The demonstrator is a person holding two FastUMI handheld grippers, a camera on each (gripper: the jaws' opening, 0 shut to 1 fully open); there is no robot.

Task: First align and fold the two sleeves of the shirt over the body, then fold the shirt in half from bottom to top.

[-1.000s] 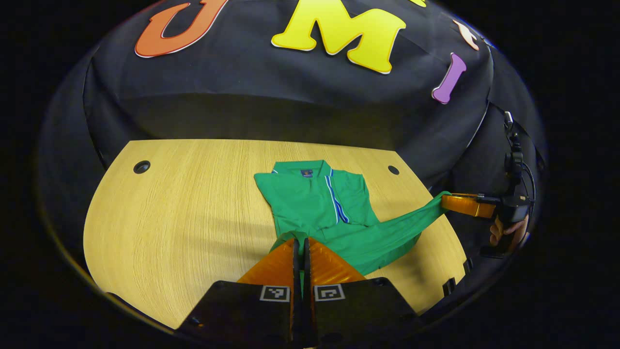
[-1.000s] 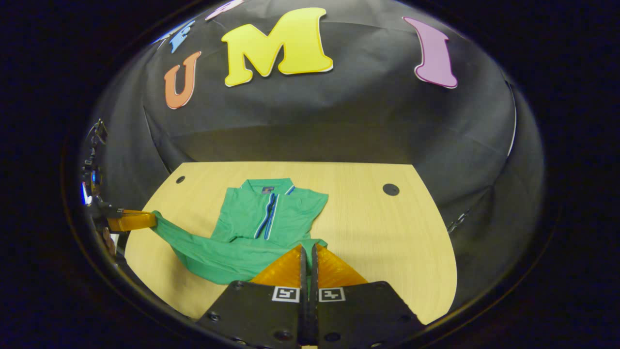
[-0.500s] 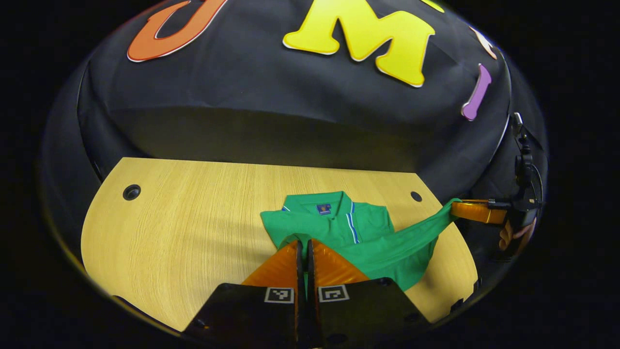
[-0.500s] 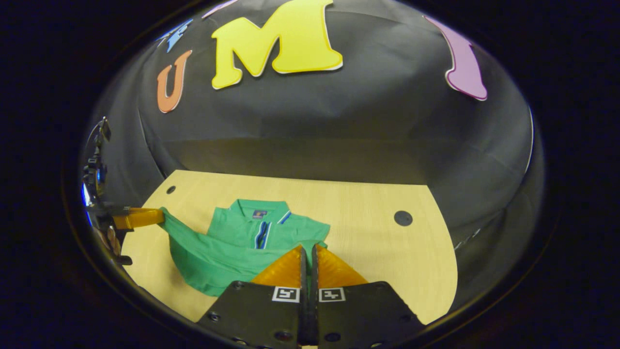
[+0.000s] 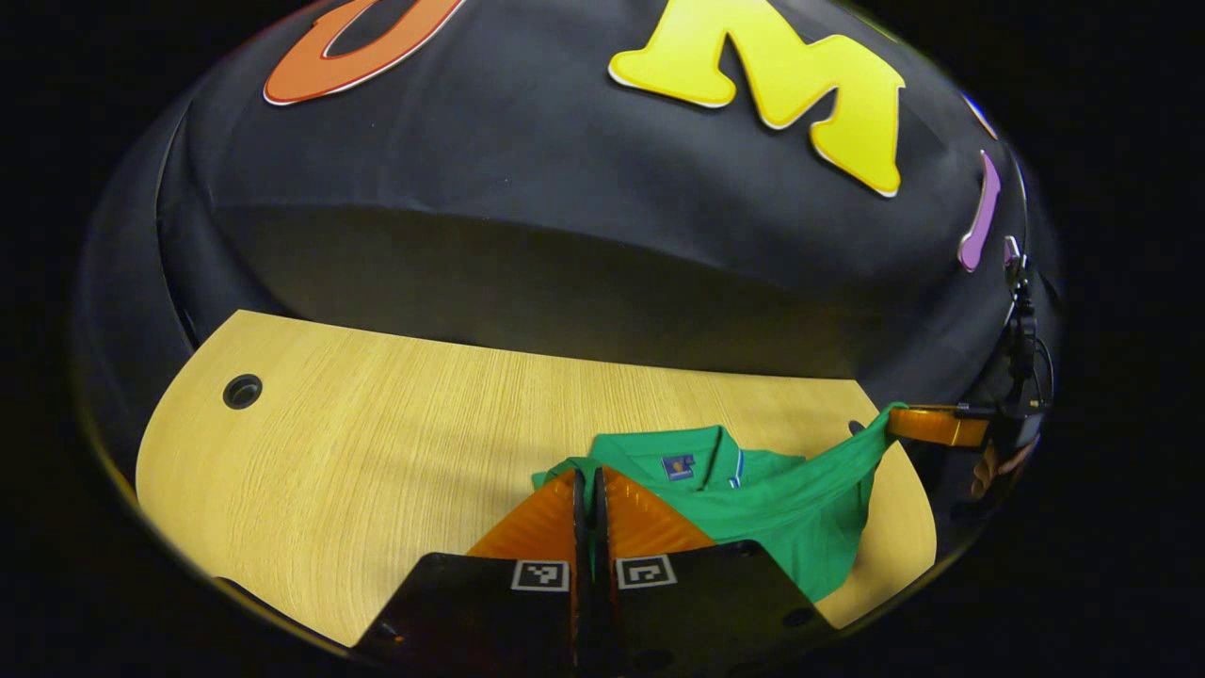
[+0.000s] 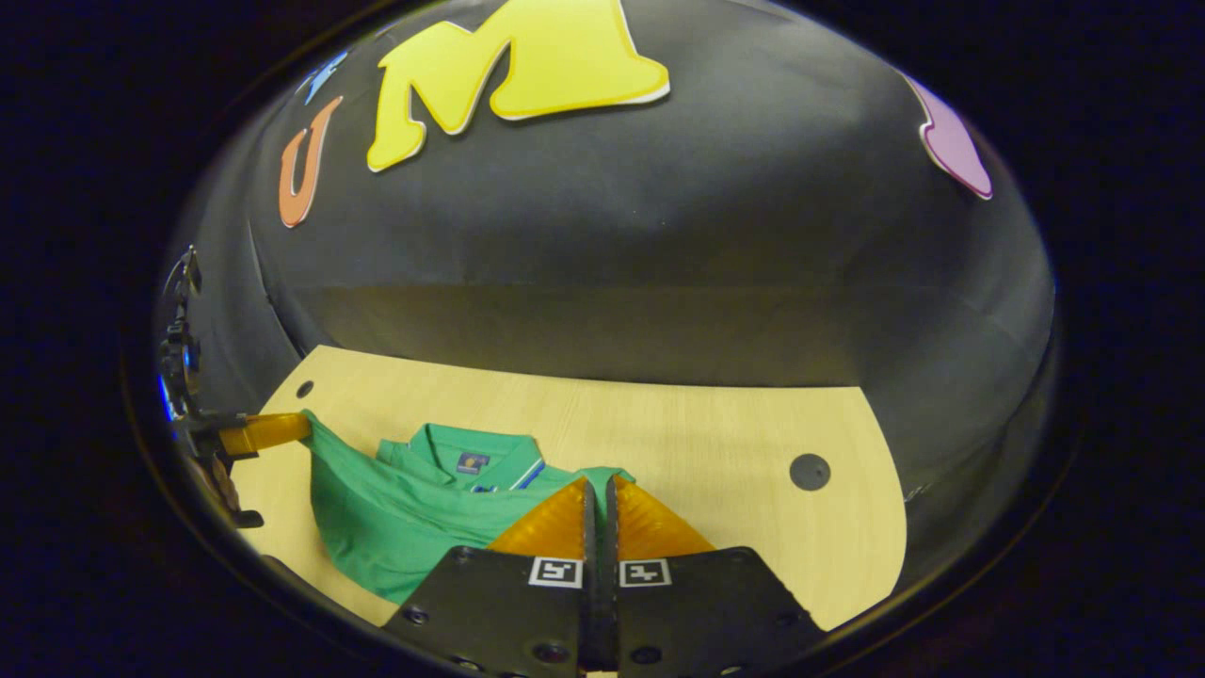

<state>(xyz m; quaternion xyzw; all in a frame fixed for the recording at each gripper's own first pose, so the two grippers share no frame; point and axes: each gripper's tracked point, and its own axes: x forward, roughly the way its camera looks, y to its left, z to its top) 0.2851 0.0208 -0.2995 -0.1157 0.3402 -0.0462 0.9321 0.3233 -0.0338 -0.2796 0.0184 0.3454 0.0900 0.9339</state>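
Each camera rides low behind its own claw, looking forward across the counter point(image 5: 377, 414) toward the booth's back wall. The left gripper view sits close over the shirt point(image 5: 781, 508) from its left side, the right gripper view from its right. Both share the shirt and the counter.

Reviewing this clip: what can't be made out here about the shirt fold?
- Folded sleeves: hidden under the lifted hem of the shirt, both views.
- Shirt label: too small, both views.
- Hem corner in left tongs: covered by their fingers.
- Hem corner in right tongs: likewise.
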